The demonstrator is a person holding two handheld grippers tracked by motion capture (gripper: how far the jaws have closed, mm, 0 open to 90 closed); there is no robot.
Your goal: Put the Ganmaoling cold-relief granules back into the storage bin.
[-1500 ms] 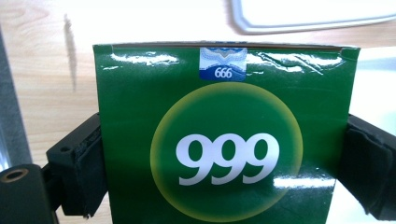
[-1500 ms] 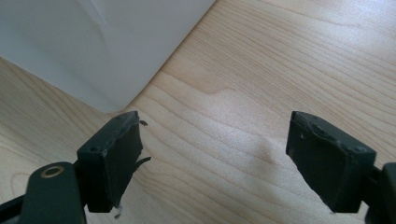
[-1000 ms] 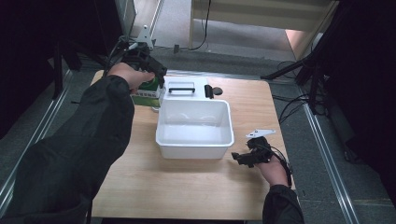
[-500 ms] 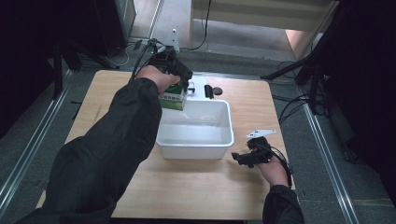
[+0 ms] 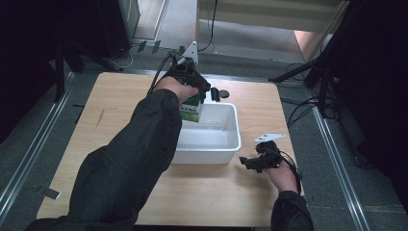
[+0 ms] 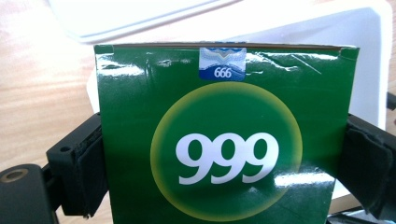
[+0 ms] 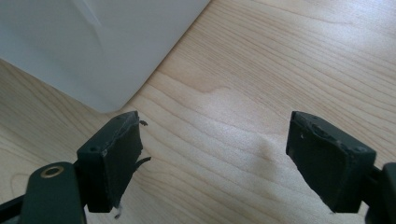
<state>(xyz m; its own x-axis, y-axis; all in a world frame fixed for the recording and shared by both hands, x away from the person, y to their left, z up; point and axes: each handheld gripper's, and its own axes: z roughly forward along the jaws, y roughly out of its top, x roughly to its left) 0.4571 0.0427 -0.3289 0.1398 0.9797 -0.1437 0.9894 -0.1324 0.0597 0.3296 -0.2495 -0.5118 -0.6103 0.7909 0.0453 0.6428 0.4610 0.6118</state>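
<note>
In the high view, the left gripper (image 5: 199,91) holds a green cardboard box with a white "999" print (image 5: 191,109) over the far left corner of the white rectangular plastic tub (image 5: 226,149), probably so it can go down inside. The right gripper (image 5: 250,163) waits near the tub's near right corner

In the left gripper view, both pads (image 6: 88,172) press the green box (image 6: 224,140) on its two sides, keeping it upright

In the right gripper view, the jaws stand spread above the bare light wooden table (image 7: 243,93), with nothing between them
</note>
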